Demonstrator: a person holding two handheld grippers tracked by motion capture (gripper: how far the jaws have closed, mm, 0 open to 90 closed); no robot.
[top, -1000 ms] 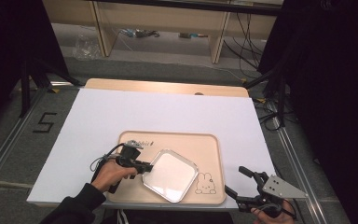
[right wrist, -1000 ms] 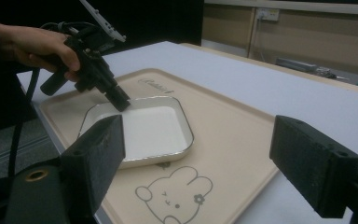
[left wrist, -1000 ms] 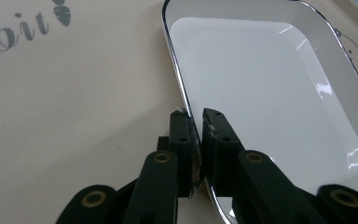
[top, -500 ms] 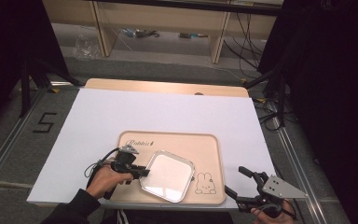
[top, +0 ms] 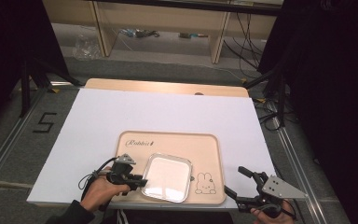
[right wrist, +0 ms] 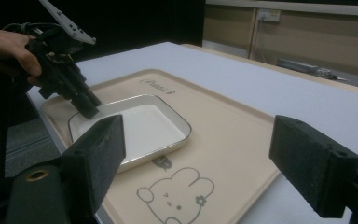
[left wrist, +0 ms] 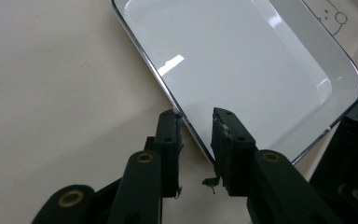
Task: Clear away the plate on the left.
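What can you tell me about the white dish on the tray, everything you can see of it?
The dish is a shallow white rectangle with rounded corners, a raised rim and a thin dark edge line; it looks glossy, like enamel. It is empty and lies flat on the beige tray, beside the printed rabbit. The left gripper straddles its near rim, jaws just opening, with a gap showing at the pads.

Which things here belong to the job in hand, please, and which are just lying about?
In the job:
- white dish
- beige tray under it
- left gripper, its jaws just opened, straddling the dish's rim

Lying about:
- right gripper, open, off to the side
- white sheet
- cables on the floor
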